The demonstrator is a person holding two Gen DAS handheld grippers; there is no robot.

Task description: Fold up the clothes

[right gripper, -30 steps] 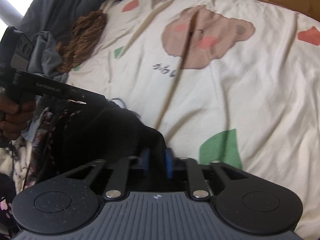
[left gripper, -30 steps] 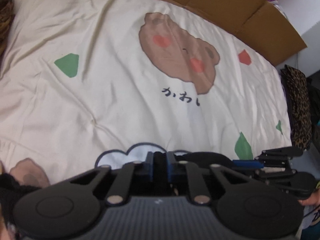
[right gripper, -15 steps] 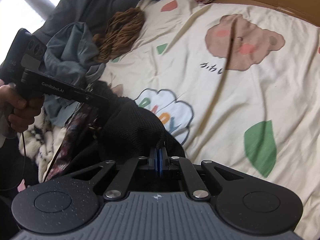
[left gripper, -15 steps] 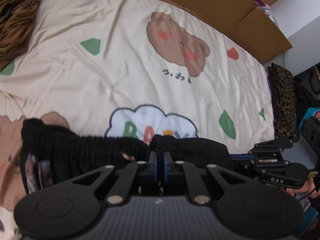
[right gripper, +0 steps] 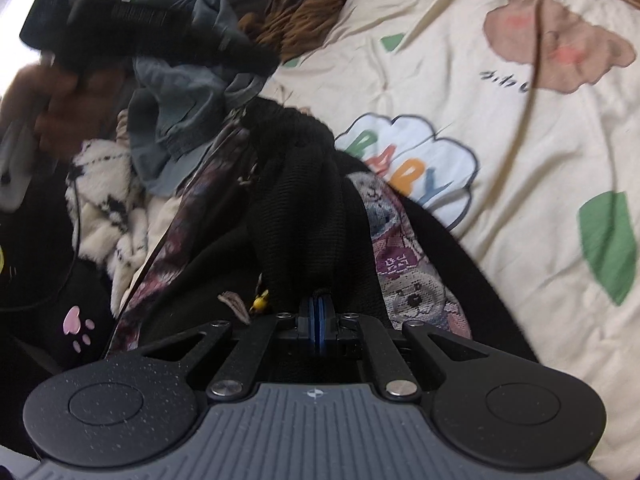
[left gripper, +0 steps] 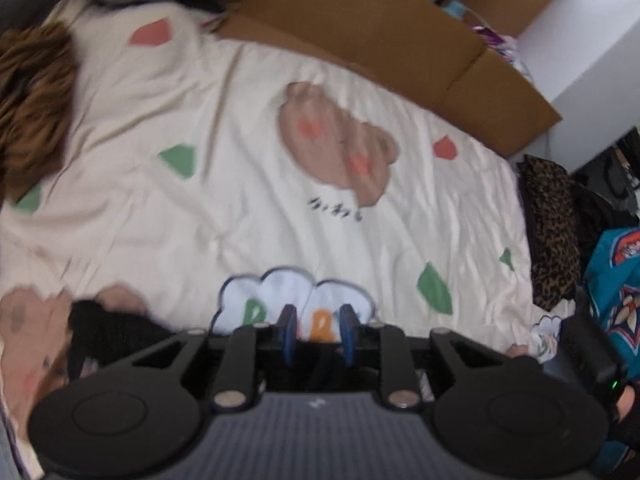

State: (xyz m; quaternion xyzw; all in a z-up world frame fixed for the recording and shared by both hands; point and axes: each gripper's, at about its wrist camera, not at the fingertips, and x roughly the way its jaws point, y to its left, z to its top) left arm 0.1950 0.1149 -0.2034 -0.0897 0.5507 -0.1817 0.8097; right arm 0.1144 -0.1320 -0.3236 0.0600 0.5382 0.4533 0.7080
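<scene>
A black garment [right gripper: 304, 200] with a bear-patterned lining [right gripper: 404, 280] lies bunched at the near edge of the cream printed bedspread [left gripper: 200, 220]. My right gripper [right gripper: 319, 318] is shut on a fold of its black fabric. My left gripper [left gripper: 318, 332] hovers above the bedspread's "BABY" cloud print [left gripper: 296, 296]; its jaws are opening, and only that print shows between the blue pads [left gripper: 288, 330]. Part of the black garment [left gripper: 104, 328] shows to its lower left. In the right wrist view the left gripper [right gripper: 260, 60] is a dark blur at the upper left, held by a hand [right gripper: 68, 104].
A brown knit garment [left gripper: 32, 100] and grey-blue clothes [right gripper: 180, 92] are piled at the bed's left side, beside a white fluffy item [right gripper: 104, 184]. Flattened cardboard [left gripper: 380, 40] lines the far edge. Leopard-print fabric [left gripper: 552, 224] and teal cloth [left gripper: 616, 280] lie off the right edge.
My left gripper has risen, parted its jaws and let go of the black garment. My right gripper closed fully on the black fabric and shifted sideways with it.
</scene>
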